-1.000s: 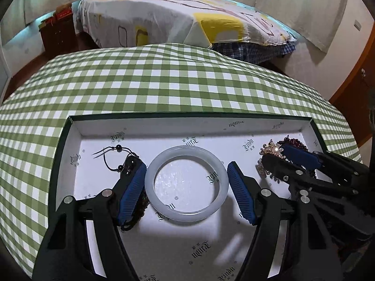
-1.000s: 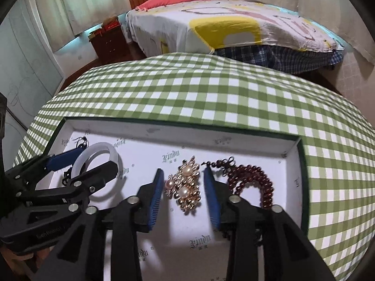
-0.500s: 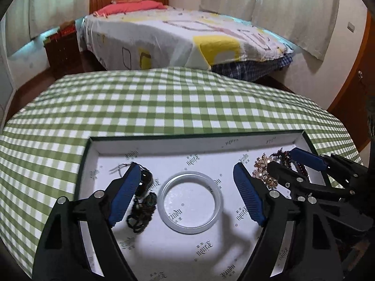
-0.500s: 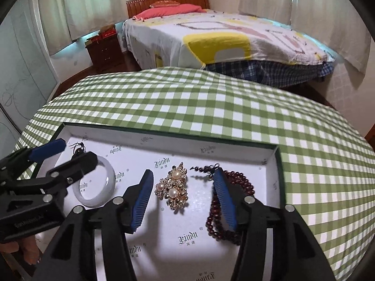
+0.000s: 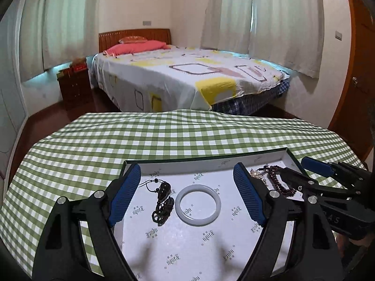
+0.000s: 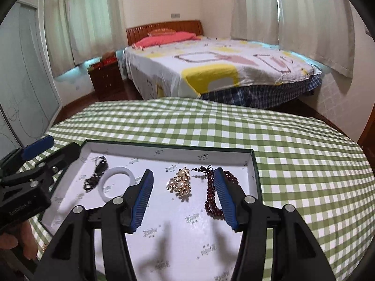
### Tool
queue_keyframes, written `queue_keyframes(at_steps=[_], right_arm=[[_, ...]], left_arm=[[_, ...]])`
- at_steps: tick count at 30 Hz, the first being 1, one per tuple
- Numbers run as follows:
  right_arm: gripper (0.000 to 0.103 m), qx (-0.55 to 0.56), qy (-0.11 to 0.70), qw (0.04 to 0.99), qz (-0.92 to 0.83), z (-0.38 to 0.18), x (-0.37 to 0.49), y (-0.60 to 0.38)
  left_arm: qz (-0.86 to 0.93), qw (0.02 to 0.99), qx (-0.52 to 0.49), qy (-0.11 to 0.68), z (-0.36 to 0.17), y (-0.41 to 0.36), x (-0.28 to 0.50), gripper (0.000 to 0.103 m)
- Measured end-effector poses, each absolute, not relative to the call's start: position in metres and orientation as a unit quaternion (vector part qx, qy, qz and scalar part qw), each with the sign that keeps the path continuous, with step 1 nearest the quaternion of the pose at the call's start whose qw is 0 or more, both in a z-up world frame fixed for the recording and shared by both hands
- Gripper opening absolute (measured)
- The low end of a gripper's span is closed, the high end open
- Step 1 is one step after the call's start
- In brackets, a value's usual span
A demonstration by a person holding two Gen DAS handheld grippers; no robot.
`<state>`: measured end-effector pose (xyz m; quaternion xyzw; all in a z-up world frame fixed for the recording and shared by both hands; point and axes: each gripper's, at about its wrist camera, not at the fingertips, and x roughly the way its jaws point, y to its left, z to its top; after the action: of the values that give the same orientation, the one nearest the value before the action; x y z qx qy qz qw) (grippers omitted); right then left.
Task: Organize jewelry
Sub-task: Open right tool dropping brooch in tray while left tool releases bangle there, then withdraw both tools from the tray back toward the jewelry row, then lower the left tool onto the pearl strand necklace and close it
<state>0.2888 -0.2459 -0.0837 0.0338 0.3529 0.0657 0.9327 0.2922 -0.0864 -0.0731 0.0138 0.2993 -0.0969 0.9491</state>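
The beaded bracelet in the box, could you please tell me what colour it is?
The beaded bracelet is dark red, almost garnet; the right wrist view shows it best.

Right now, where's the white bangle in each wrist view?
Left wrist: white bangle lies centre frame, on the tray floor between the left tongs' open fingers, untouched.
Right wrist: left of centre, beyond the left blue pad.
Shared landmark: black cord pendant lying immediately left of it.

Your left camera looks forward and down past its claw (image 5: 187, 194) onto the tray (image 5: 204, 162), close above it. Your right camera does likewise beside it; both share the tray, the surface (image 6: 293, 152) and the bed (image 6: 211, 70) beyond.
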Motion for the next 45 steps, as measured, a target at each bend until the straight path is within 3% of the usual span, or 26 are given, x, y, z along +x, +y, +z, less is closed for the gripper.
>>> queue_keyframes(at_steps=[14,45], right_arm=[[0.054,0.035,0.302,0.951,0.059,-0.079,0.211,-0.245],[0.053,0.042,0.343,0.938,0.006,-0.142,0.083,-0.287]], left_arm=[[-0.107,0.956,0.012,0.274,-0.074,-0.08,0.218,0.079],[-0.135,0.927,0.029,0.35,-0.138,-0.115,0.092,0.079]])
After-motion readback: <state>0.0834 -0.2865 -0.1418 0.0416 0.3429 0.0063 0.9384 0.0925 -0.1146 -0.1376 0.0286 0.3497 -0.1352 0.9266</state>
